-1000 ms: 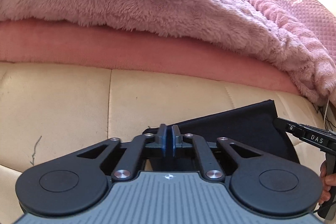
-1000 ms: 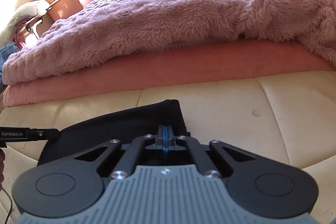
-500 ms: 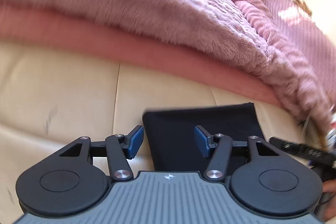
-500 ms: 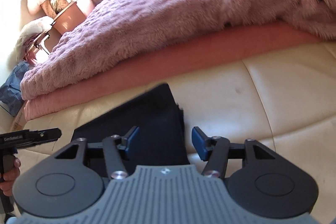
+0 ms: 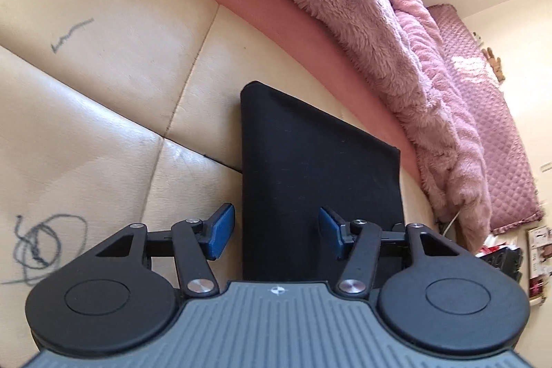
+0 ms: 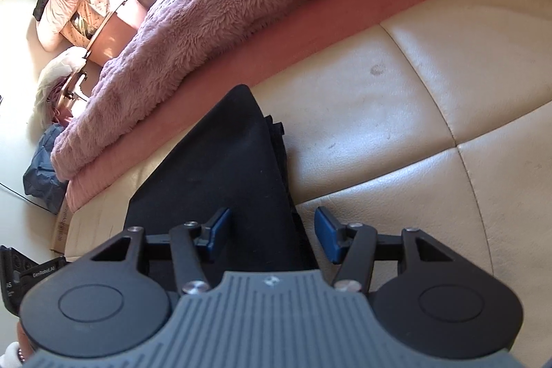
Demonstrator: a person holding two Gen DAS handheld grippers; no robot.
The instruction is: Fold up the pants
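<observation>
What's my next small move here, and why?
Probably back both grippers away. The black pants lie folded into a compact rectangle on the cream cushion, and the left gripper and right gripper are both open, holding nothing. The fold looks finished.

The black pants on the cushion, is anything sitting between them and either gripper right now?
Nothing visible. The folded black pants lie bare on the cream cushion, and both the left gripper and right gripper hang open directly over them.

Home bedroom: fluffy pink blanket (image 5: 362,6), cream leather bench (image 6: 431,92).
</observation>
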